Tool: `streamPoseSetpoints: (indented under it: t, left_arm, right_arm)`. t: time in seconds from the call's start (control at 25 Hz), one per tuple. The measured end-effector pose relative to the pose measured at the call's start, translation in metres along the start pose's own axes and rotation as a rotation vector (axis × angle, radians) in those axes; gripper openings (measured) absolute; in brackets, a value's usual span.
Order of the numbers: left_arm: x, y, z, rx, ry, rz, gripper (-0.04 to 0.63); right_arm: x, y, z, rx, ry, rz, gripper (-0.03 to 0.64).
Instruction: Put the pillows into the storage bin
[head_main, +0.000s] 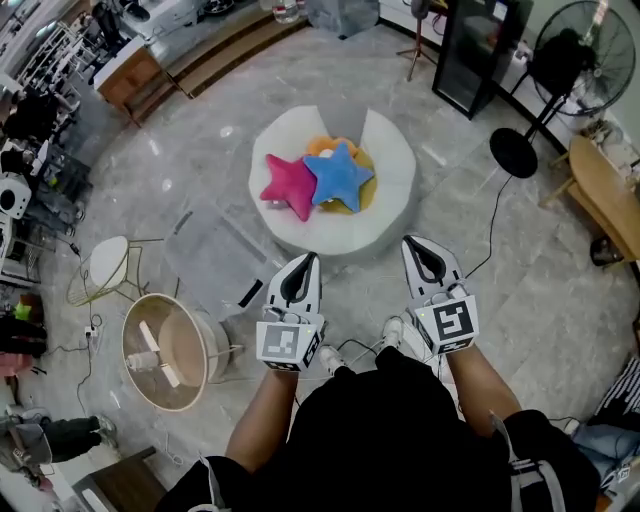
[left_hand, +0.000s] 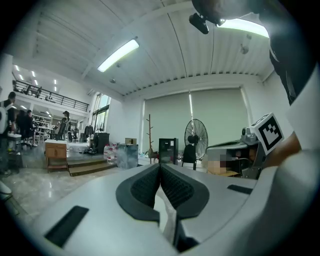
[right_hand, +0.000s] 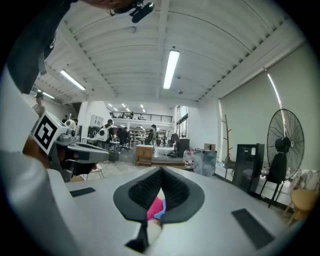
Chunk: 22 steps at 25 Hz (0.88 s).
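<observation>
Left gripper (head_main: 310, 260) and right gripper (head_main: 412, 242) closed on nothing; only head view shows the star pillows (head_main: 335, 175) whole.

The grey marble floor (head_main: 480, 230) carries a white round cushion (head_main: 390, 200) at its middle, with a clear storage bin (head_main: 215, 250) just left of it. A round tan basket (head_main: 165, 350) lies near left, and a fan (head_main: 514, 152) stands far right.
</observation>
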<state>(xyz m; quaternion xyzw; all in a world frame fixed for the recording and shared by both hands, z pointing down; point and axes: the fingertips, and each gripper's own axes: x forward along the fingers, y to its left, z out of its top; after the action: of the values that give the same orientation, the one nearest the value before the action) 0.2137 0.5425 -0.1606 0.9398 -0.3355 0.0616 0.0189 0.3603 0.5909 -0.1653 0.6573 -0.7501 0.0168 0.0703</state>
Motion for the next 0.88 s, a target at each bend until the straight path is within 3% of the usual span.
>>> streamPoseSetpoints:
  t: [0.48, 0.56, 0.64, 0.72, 0.76, 0.88]
  left_arm:
    - [0.042, -0.015, 0.006, 0.028, 0.008, 0.065, 0.025]
    - [0.048, -0.019, 0.006, 0.027, 0.011, 0.070, 0.070]
    - [0.059, -0.025, 0.005, 0.021, 0.008, 0.074, 0.137]
    - [0.069, -0.028, 0.005, -0.003, -0.011, 0.101, 0.208]
    - [0.072, -0.027, 0.005, -0.016, -0.020, 0.125, 0.290]
    - [0.077, -0.023, 0.000, -0.024, -0.002, 0.183, 0.350]
  right_arm:
    - [0.016, -0.054, -0.005, 0.015, -0.014, 0.038, 0.032]
    - [0.017, -0.066, -0.012, 0.023, -0.004, 0.054, 0.131]
    - [0.018, -0.081, -0.017, 0.026, -0.003, 0.060, 0.175]
    - [0.020, -0.095, -0.018, 0.033, -0.014, 0.055, 0.264]
    - [0.021, -0.100, -0.017, 0.039, -0.021, 0.050, 0.307]
    - [0.022, -0.109, -0.015, 0.054, -0.041, 0.027, 0.443]
